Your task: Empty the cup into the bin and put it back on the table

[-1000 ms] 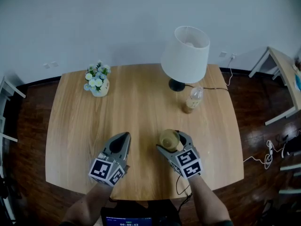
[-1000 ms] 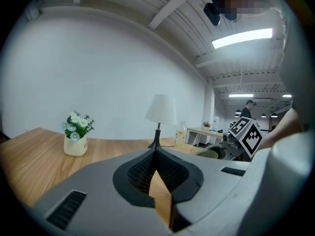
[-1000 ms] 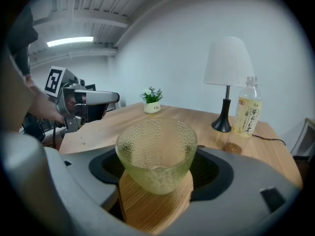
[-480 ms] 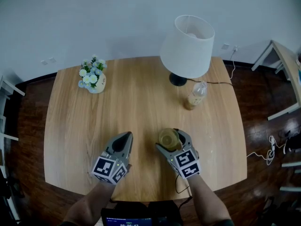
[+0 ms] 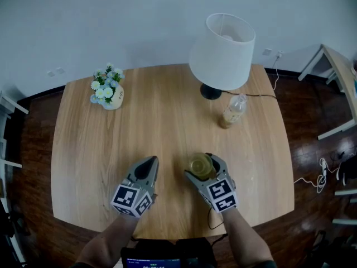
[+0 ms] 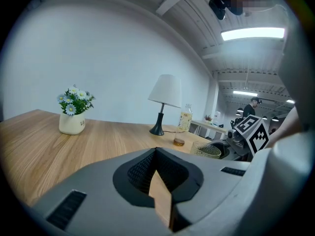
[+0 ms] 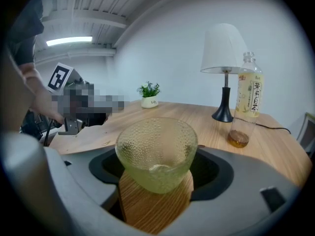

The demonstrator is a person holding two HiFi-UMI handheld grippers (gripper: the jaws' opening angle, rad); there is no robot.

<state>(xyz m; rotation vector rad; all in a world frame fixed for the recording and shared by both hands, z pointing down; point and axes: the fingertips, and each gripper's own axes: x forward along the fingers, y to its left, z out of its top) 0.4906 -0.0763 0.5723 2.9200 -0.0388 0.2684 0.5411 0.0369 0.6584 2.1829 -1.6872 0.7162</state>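
Observation:
A yellow-green pebbled glass cup (image 5: 201,164) (image 7: 156,151) sits upright between the jaws of my right gripper (image 5: 202,166) (image 7: 156,181), low over the front part of the wooden table (image 5: 167,110). The jaws press on its two sides, and the cup looks empty. My left gripper (image 5: 149,162) (image 6: 156,154) hovers just to the left of it with its jaws together and nothing in them. The left gripper view shows the cup (image 6: 205,150) and the right gripper's marker cube (image 6: 250,134) to its right. No bin is in view.
A white-shaded lamp (image 5: 222,52) stands at the table's back right. A nearly empty plastic bottle (image 5: 232,110) stands in front of it, and a small vase of flowers (image 5: 107,91) is at the back left. Dark wood floor surrounds the table, with cables (image 5: 321,177) at the right.
Both grippers have sunk a little toward the tabletop, the cup still in the right one. The head view has shifted slightly, so the table sits higher in the picture.

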